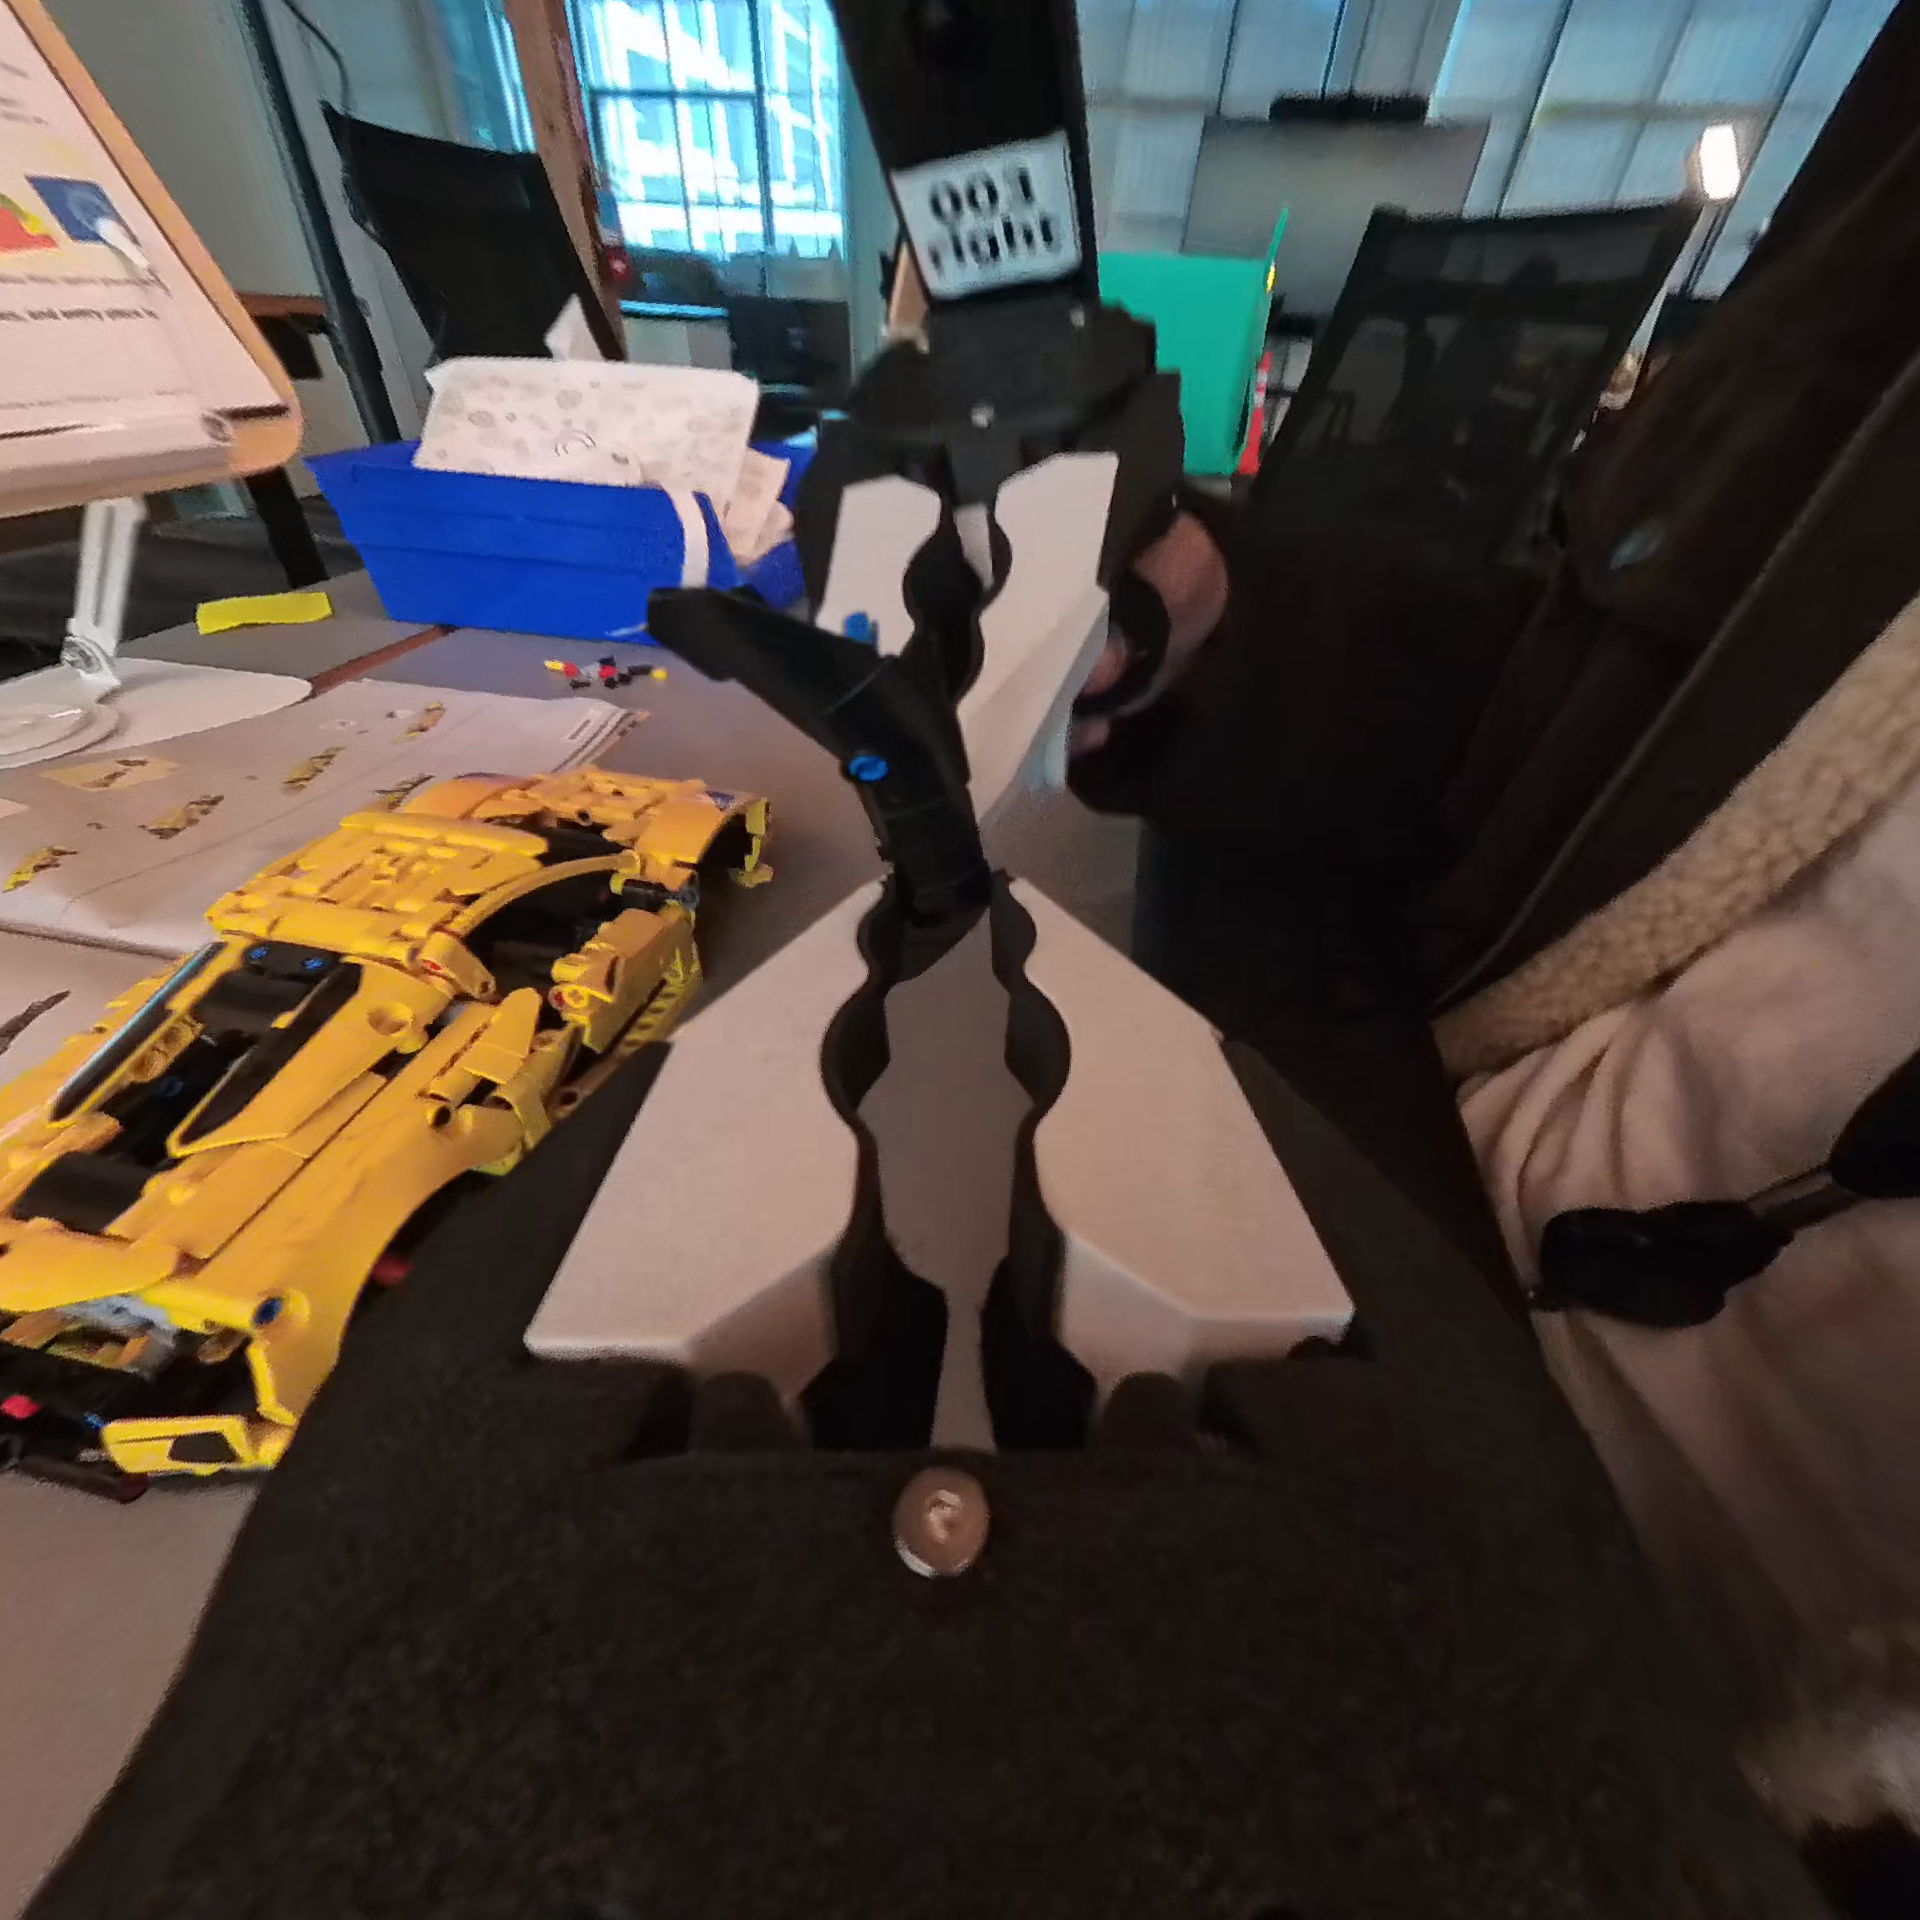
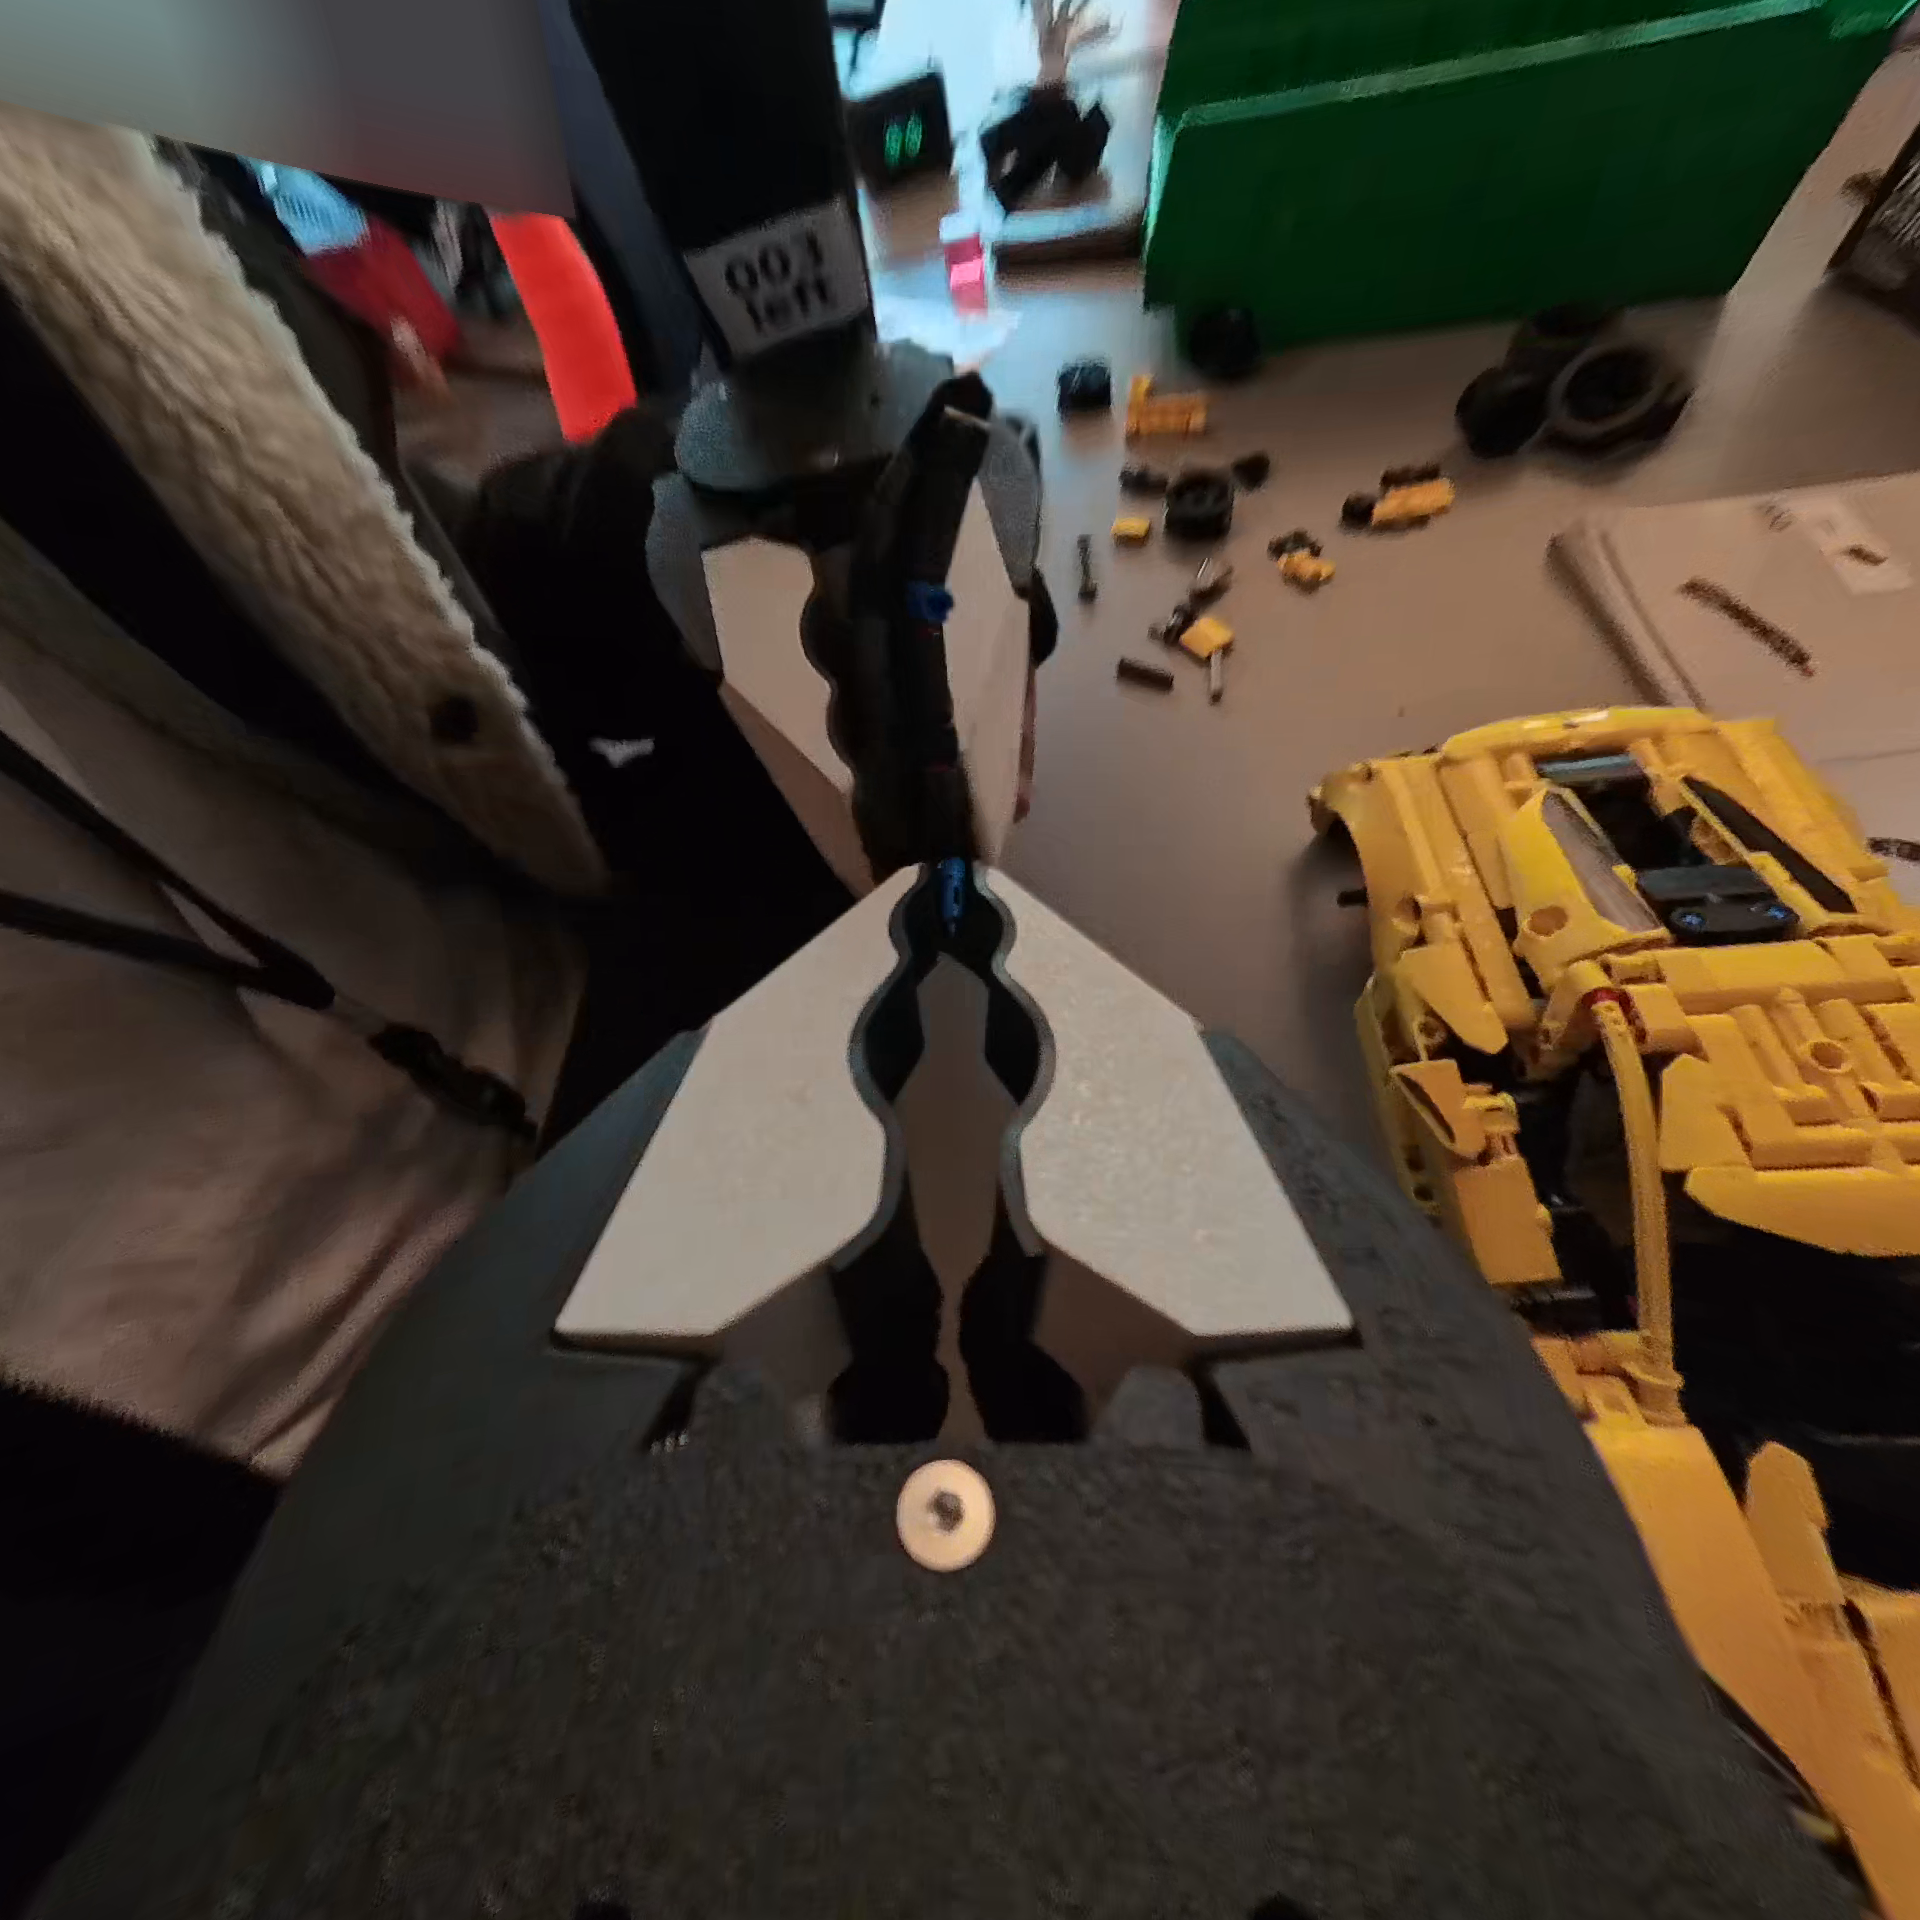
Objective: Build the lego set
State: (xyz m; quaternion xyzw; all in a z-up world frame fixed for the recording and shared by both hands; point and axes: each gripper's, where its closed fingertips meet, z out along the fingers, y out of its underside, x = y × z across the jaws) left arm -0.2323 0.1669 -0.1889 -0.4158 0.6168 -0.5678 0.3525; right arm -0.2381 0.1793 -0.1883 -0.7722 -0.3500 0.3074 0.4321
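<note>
Here, at the far left of the left wrist view, a tilted board [image 1: 99, 281] on a white stand rises over the table [image 1: 727, 727]. Right of it lie open instruction sheets [image 1: 260, 769], with a blue bin [image 1: 520, 561] of paper farther back and a few tiny loose pieces [image 1: 606, 672] near the bin. The yellow lego car [image 1: 343, 1039] sits on the near left of the table, its body largely built.

At centre, the left gripper [image 1: 940, 894] is clamped on the lower end of a curved black lego piece [image 1: 873, 748], which carries a blue pin [image 1: 864, 768]. The right gripper [image 1: 951, 566] reaches in from the far side, its fingers nearly together around the same piece. In the right wrist view, the right gripper [image 2: 951, 883] pinches a small blue pin [image 2: 951, 883] at its tips, at the black piece [image 2: 914, 644] held in the left gripper [image 2: 883, 623] beyond.

Farther right in that view, scattered yellow and black parts [image 2: 1205, 582] and tyres [image 2: 1579, 400] lie before a green bin [image 2: 1455, 187], and the car [image 2: 1621, 1039] lies at the right.
</note>
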